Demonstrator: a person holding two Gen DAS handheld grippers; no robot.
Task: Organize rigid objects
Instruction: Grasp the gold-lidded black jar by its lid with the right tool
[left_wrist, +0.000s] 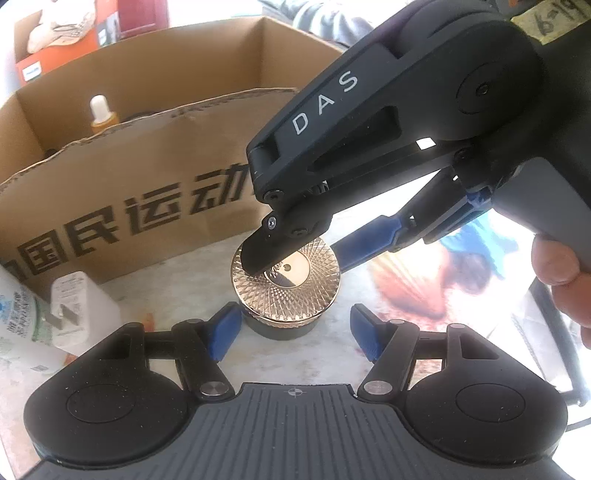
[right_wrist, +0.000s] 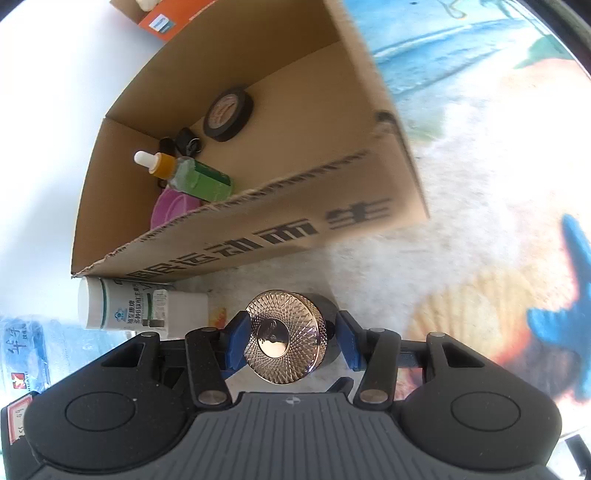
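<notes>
A round jar with a patterned gold lid (left_wrist: 285, 286) and a dark body stands on the table before the cardboard box (left_wrist: 122, 155). My right gripper (left_wrist: 295, 254) reaches down over it from the upper right. In the right wrist view the jar (right_wrist: 286, 341) sits between the blue pads (right_wrist: 236, 343) of my right gripper (right_wrist: 291, 341); the left pad touches the lid and the right pad stands just clear of it. My left gripper (left_wrist: 291, 334) is open and empty, its pads either side of the jar, just in front of it.
The box (right_wrist: 229, 110) holds a tape roll (right_wrist: 228, 112), a dropper bottle (right_wrist: 162, 164), a green bottle (right_wrist: 201, 181) and a pink lid (right_wrist: 173, 206). A white bottle (right_wrist: 122, 308) and a white charger (left_wrist: 79, 312) lie left of the jar. The tabletop has a colourful print.
</notes>
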